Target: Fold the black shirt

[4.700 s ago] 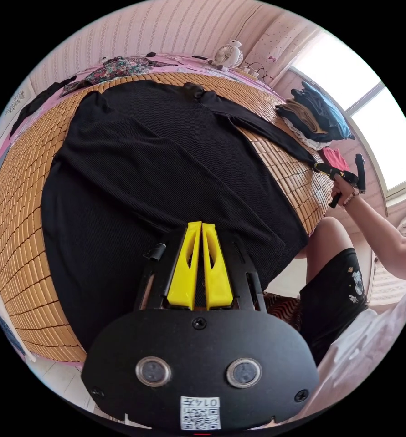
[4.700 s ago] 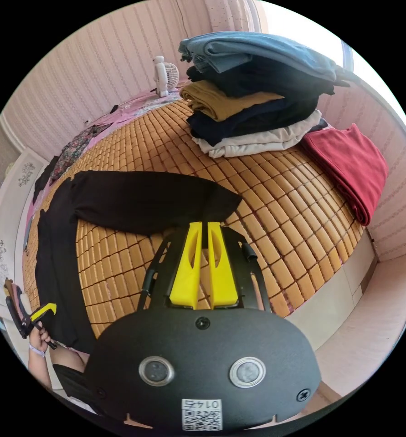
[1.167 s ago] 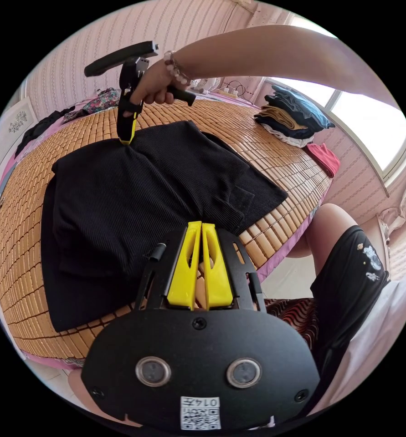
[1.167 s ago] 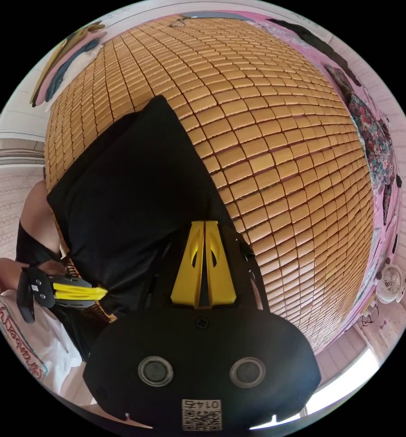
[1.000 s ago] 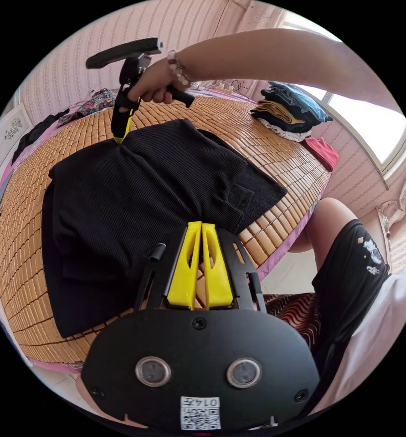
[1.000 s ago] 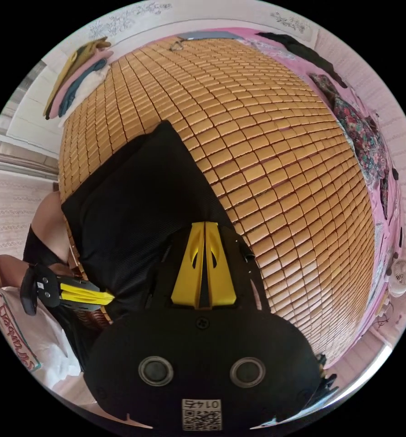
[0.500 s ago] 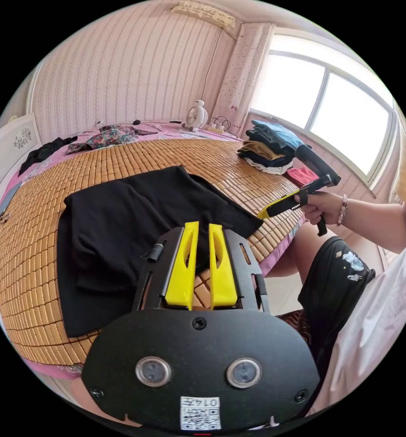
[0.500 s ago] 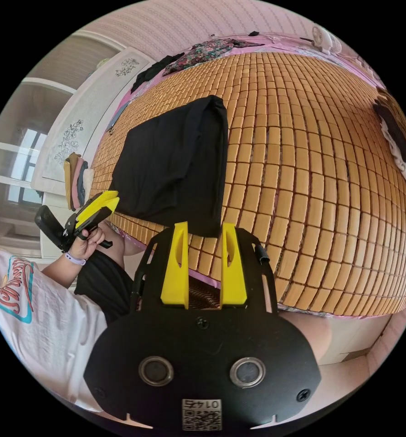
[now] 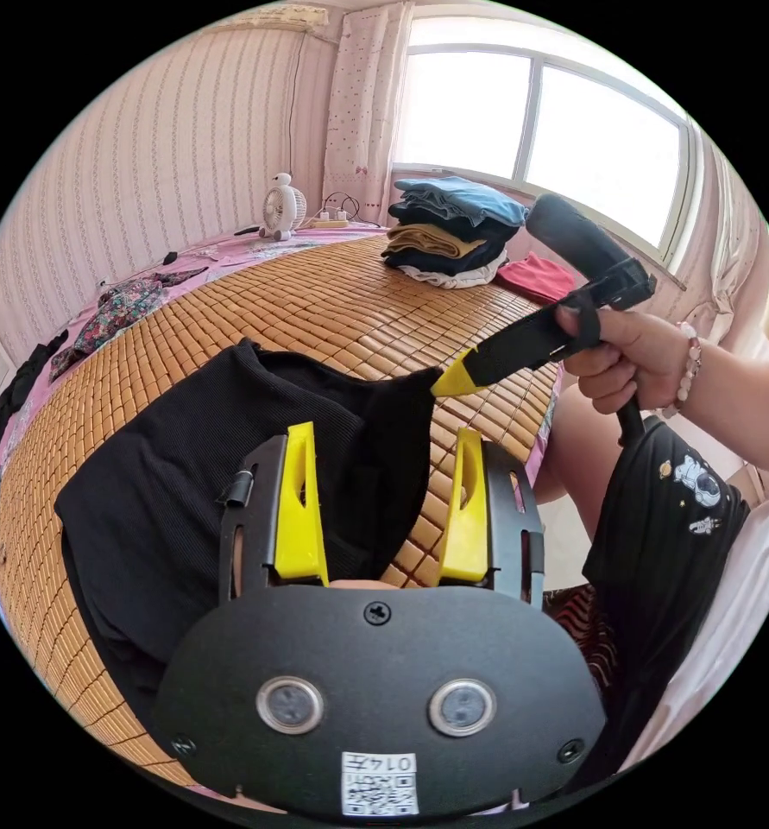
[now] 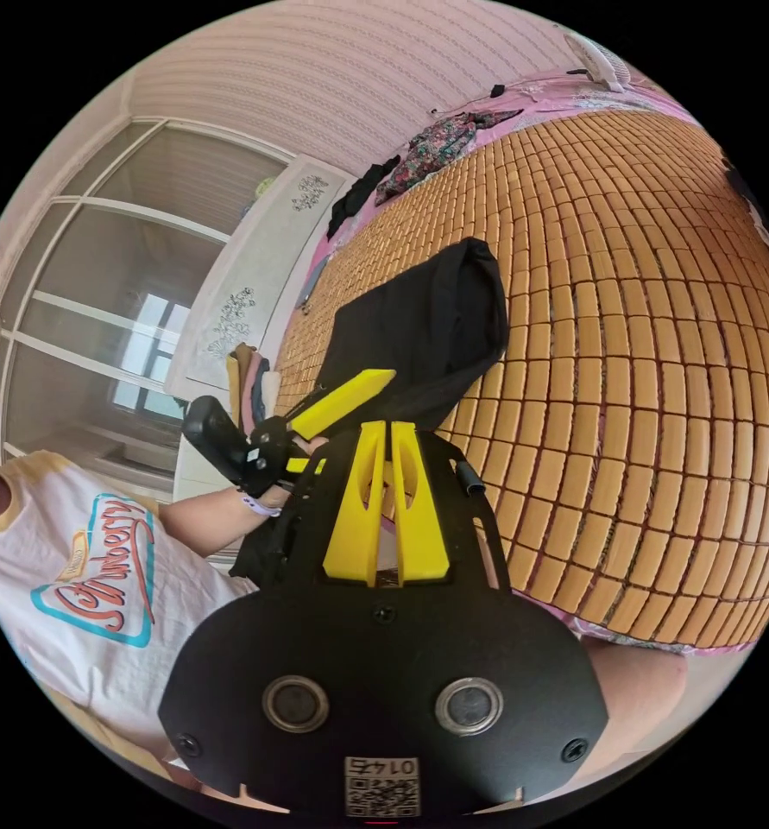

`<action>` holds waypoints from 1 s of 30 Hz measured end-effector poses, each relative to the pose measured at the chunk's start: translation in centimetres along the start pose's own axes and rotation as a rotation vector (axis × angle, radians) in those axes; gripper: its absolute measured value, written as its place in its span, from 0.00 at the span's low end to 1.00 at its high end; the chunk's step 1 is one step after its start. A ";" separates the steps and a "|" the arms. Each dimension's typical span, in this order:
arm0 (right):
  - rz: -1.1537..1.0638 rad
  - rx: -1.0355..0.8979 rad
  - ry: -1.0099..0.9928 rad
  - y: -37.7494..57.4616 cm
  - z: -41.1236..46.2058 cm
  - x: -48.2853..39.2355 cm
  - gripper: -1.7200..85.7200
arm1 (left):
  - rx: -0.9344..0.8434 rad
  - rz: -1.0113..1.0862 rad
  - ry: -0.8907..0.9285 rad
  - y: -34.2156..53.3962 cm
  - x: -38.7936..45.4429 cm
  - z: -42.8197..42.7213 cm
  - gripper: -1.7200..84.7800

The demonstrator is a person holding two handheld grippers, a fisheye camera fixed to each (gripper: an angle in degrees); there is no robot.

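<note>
Black shirt (image 9: 229, 449) lies folded at near bed edge (on bamboo mat (image 9: 315, 302)). Right gripper (image 9: 453, 377) jaws pinch its near-right corner; left gripper (image 9: 375, 509) jaws spread wide. Advise grabbing matching corner, lifting evenly.

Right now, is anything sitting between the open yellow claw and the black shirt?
Nothing visible does. The left claw hangs open just above the black shirt on the woven mat. The right claw already pinches its corner.
</note>
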State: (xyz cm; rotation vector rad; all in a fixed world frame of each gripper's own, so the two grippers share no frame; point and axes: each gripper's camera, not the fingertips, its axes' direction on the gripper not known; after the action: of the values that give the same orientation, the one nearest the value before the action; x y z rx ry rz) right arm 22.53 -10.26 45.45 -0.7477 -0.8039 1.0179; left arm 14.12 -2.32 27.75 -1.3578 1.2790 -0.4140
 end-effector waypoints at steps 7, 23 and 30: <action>-0.039 -0.011 -0.145 1.4 -1.2 0.9 0.05 | -0.072 -0.004 -0.061 -1.3 0.6 2.4 0.15; 0.153 0.233 0.104 4.3 -2.7 8.3 0.17 | -0.228 0.038 0.022 4.9 3.0 -2.8 0.02; 0.248 0.245 0.038 5.3 -2.5 8.8 0.09 | -0.155 -0.053 0.023 6.0 1.3 -5.5 0.02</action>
State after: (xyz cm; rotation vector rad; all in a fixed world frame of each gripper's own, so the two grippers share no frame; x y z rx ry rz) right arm 25.07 -0.73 41.73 -0.6634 -0.5494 1.2951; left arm 7.42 -4.46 23.44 -1.5233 1.3182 -0.3742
